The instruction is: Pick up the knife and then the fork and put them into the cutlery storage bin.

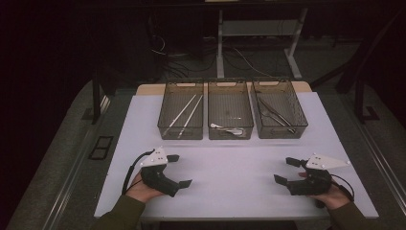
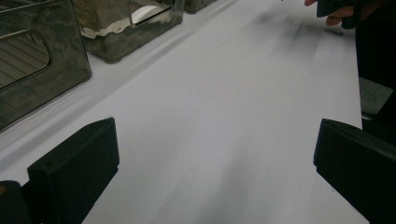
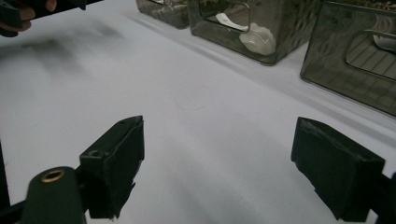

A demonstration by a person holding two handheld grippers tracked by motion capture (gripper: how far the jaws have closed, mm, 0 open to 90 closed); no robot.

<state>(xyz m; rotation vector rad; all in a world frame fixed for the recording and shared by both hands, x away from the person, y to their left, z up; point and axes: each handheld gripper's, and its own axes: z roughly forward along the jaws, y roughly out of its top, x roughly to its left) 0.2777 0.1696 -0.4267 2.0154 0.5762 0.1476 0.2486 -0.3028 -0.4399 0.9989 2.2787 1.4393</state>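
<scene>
My left gripper [image 1: 179, 170] rests on the white table [image 1: 230, 163] at the near left, held in a hand. Its jaws stand wide apart with nothing between them, and bare table lies ahead of the left gripper [image 2: 215, 140] in its own view. At the near right my right gripper [image 1: 285, 170] faces the left one, open too. Nothing sits between the jaws of the right gripper [image 3: 219, 135] in its own view. Each gripper view catches the other hand far off at a top corner.
Three smoky clear bins stand in a row at the back. The left bin [image 1: 181, 110] holds long white sticks, the middle bin [image 1: 230, 109] white spoons [image 3: 254, 36], the right bin [image 1: 279, 108] metal utensils. Dark floor and desk legs lie beyond.
</scene>
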